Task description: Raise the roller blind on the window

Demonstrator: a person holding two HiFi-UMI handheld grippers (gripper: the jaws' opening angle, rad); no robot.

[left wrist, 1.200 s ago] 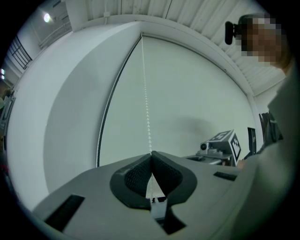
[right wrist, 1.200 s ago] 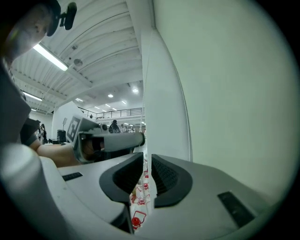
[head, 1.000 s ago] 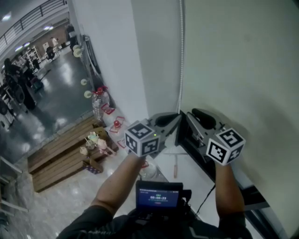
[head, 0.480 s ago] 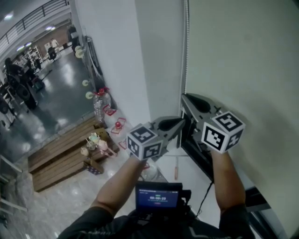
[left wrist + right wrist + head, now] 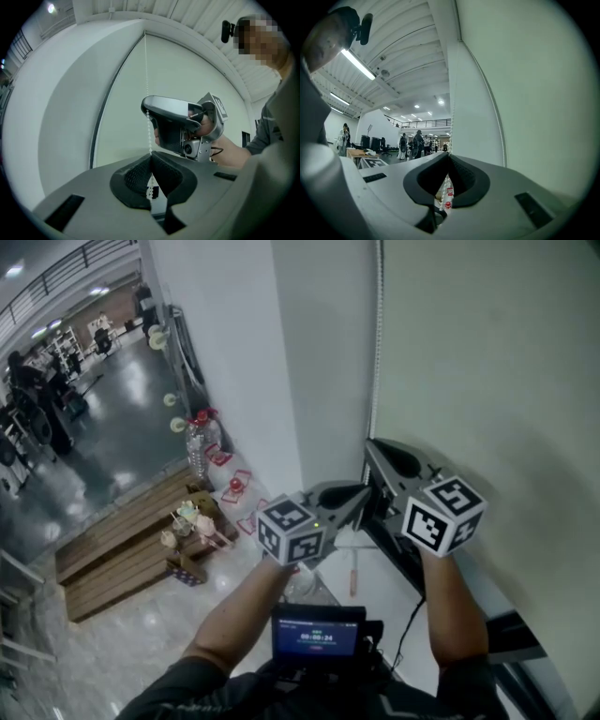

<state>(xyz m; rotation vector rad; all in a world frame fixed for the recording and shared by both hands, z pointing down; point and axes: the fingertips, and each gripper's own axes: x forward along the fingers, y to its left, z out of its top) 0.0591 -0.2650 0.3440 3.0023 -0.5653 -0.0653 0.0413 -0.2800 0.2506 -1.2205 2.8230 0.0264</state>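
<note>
Bright ceiling strip lights [image 5: 358, 64] glint off the glossy floor [image 5: 122, 442]; the pale roller blind [image 5: 487, 381] is evenly, softly lit. Both gripper views bulge fisheye-style, black at the corners, their near jaws soft; the head view looks dimmer.

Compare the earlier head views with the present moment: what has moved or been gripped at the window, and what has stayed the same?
The right gripper rose along the bead chain to above the left gripper. Its jaws have just been closing and are now shut on the chain. The left gripper stayed shut on the chain, lower down.
</note>
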